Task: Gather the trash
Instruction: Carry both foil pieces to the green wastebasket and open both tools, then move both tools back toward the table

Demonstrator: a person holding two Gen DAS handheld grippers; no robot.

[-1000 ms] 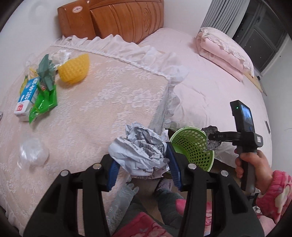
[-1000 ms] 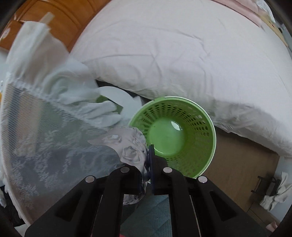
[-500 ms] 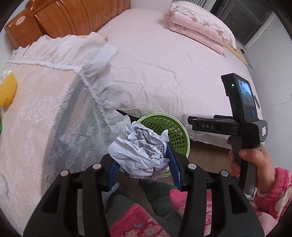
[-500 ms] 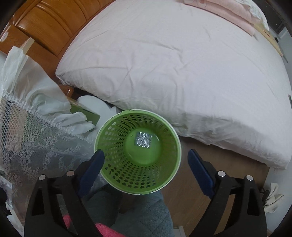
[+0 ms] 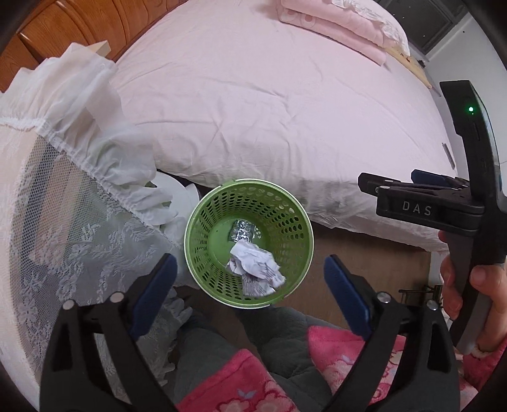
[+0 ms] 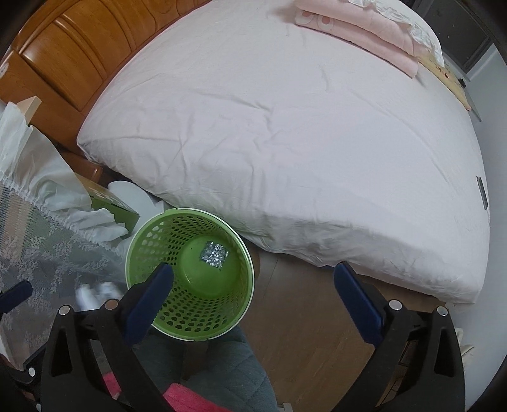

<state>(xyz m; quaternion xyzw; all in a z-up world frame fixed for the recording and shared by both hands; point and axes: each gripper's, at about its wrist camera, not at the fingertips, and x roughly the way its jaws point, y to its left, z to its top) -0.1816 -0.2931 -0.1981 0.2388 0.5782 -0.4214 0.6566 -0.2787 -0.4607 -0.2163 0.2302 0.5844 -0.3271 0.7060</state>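
Note:
A green perforated basket [image 5: 286,218] stands on the floor between the bed and the table. Inside lie a crumpled paper ball [image 5: 255,267] and a bit of silver foil [image 5: 242,229]. My left gripper [image 5: 250,279] hangs right above the basket, jaws opening, nothing between them. A hand holds my right gripper [image 5: 421,202] off to the right. In the right wrist view, the right gripper [image 6: 253,294] hovers over the basket's [image 6: 177,241] right side, jaws opening and empty. There the foil [image 6: 214,255] shows on the bottom, and a blurred white shape [image 6: 93,291] sits left of the basket.
A bed with a pale pink sheet [image 5: 269,111] runs behind the basket, with a folded pink quilt [image 5: 336,28] at its far end. The lace-covered table [image 5: 63,237] hangs at the left over a green box [image 6: 114,209]. Wooden floor [image 6: 301,332] lies right of the basket, the person's legs below.
My left gripper carried the paper ball from the table to above the basket, opened, and the ball dropped in. My right gripper opened, dropped the foil into the basket and rose.

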